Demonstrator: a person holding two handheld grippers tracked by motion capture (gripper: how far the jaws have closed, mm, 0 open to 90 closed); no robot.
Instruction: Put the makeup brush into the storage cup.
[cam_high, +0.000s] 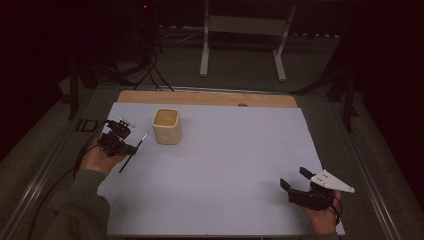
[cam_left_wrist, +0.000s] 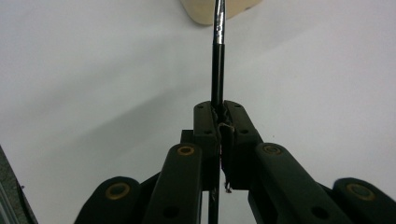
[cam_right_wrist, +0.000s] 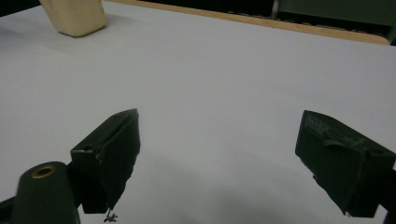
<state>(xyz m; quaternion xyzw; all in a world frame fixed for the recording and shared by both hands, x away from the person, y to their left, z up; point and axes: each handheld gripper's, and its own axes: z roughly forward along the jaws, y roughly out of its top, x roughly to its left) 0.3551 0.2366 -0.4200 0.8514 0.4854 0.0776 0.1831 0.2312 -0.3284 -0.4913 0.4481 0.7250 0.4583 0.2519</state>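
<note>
While the left gripper (cam_high: 131, 146) sits at the sheet's (cam_high: 225, 165) left edge, palm up, its jaws are clamped on a thin black pen (cam_high: 134, 151) right beside the cup (cam_high: 166, 126). Right gripper (cam_high: 295, 181) rests near the front right corner, jaws wide apart with nothing between. Left gripper view adds the pen's silver band, tip aimed at the cup (cam_left_wrist: 219, 11). Right gripper view has bare sheet between the jaws, cup (cam_right_wrist: 74, 16) far off.

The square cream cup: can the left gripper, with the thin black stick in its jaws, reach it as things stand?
Probably yes. The left gripper, shut on the thin black stick, sits beside the square cream cup, and only bare white table sheet lies between.
</note>
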